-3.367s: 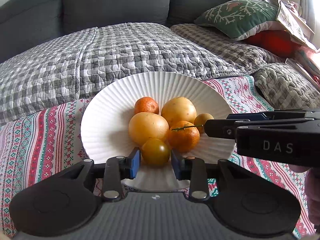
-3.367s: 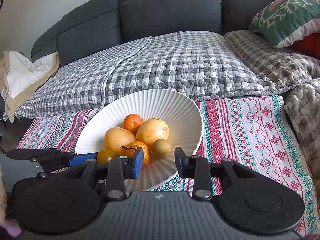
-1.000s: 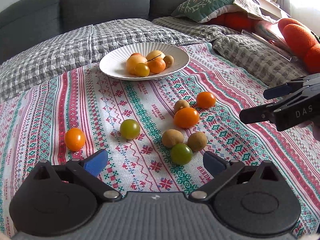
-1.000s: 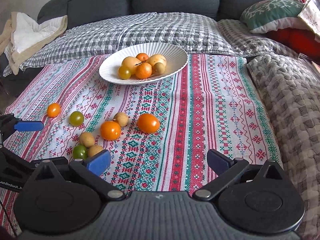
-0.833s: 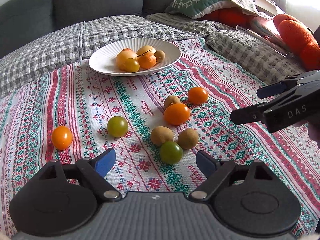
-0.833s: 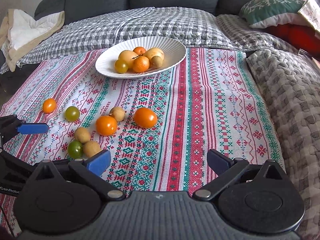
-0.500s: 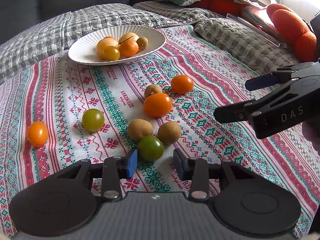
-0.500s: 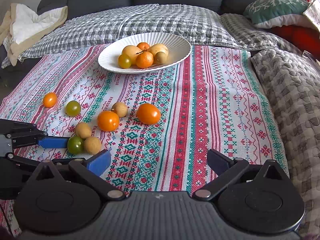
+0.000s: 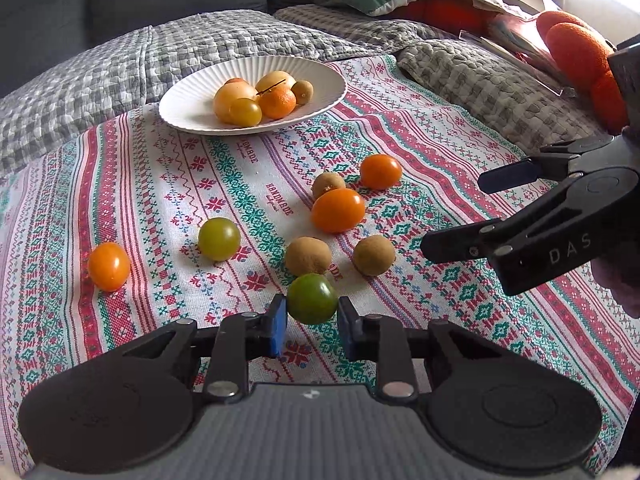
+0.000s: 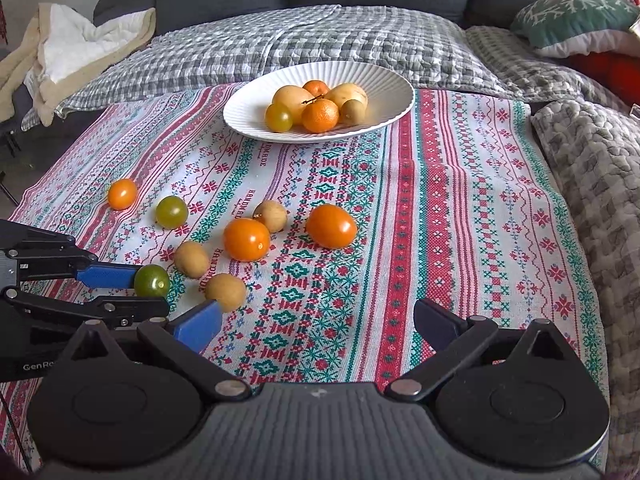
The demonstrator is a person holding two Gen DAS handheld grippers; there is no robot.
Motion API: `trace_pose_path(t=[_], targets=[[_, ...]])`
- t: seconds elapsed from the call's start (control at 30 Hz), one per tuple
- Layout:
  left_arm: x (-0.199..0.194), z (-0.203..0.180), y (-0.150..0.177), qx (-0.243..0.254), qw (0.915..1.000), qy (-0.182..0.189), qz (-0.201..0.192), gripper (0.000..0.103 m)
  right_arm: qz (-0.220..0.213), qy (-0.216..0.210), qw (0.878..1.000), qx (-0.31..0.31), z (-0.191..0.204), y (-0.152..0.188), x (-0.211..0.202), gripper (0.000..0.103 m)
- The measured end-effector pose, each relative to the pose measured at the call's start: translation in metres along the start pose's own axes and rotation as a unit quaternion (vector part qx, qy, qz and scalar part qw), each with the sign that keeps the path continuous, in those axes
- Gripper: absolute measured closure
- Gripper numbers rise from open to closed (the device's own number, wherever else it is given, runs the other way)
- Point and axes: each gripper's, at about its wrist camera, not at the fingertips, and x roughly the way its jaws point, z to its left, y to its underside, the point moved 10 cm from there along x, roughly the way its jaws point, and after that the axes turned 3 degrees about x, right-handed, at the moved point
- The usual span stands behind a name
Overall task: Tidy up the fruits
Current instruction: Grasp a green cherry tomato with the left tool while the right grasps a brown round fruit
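Left gripper [image 9: 312,328]: black plastic, blue pads, silver screws, ribbed grey housing. Right gripper [image 10: 316,320]: same build, white "DAS" lettering on side.

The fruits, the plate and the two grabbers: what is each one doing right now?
green tomato: pinched in the left gripper.
left gripper: shut on it.
right gripper: open, empty.
white plate: holds a pile of fruit.
orange tomatoes: loose on the patterned cloth.
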Motion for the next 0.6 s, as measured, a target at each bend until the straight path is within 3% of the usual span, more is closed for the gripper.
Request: trace_pose_path(t=[0.2,0.6], targets=[[-0.007,0.018,0.001,-0.020,0.9997,-0.013,0.000,0.090,0.009,-0.035,0.999,-0.016,0.024,0.001,0.007,0.005],[-0.007,0.032,0.004,-0.041,0.9988,-0.026,0.010,0.090,0.034,-0.032,0.997,-0.054,0.049,0.004,0.027,0.042]])
